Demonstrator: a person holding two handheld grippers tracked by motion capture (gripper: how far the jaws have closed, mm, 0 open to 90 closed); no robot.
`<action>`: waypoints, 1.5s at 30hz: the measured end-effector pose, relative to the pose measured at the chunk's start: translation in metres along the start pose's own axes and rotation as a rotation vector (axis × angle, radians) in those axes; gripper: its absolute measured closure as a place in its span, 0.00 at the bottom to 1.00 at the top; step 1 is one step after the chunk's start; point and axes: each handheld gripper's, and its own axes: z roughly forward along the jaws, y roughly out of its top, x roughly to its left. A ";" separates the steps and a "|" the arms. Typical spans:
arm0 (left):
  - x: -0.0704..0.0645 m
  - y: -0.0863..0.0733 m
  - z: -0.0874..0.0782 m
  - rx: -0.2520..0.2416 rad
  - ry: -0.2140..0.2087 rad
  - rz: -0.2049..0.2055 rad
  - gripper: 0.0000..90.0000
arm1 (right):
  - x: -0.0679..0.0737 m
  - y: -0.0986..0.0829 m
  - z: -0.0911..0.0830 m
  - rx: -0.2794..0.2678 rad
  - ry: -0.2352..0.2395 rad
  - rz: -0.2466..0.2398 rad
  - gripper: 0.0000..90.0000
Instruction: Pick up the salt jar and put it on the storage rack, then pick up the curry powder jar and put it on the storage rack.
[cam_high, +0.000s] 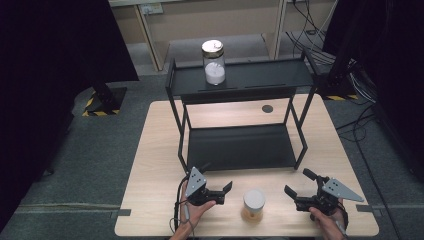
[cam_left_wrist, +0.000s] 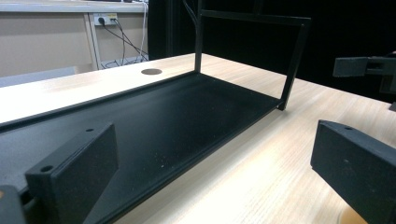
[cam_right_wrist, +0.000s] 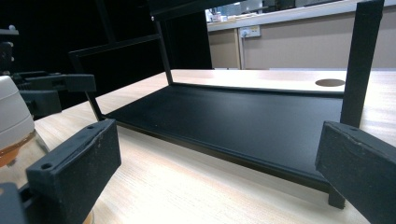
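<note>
Two tongs rest apart near a small jar on a pale wooden surface, a black two-shelf rack behind them.

The surface (cam_high: 150, 150) stands on grey carpet, with dark curtains at both sides and cables on the far right floor. The rack (cam_high: 240, 145) sits at its middle; a glass jar of white powder (cam_high: 214, 62) stands on the top shelf's left. At the near edge, a white-lidded jar (cam_high: 253, 205) sits between the left tongs (cam_high: 225, 192) and right tongs (cam_high: 299, 189), both released, holding nothing.
</note>
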 end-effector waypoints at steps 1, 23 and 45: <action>0.000 -0.001 0.000 0.002 0.001 -0.003 0.00 | 0.000 0.000 0.000 -0.001 0.001 0.000 0.00; 0.000 -0.006 0.003 0.012 0.006 -0.009 0.01 | 0.003 -0.001 -0.007 -0.003 -0.021 -0.002 0.00; 0.004 -0.007 0.004 0.026 0.003 -0.024 0.00 | 0.000 0.006 0.000 0.036 0.111 -0.076 0.01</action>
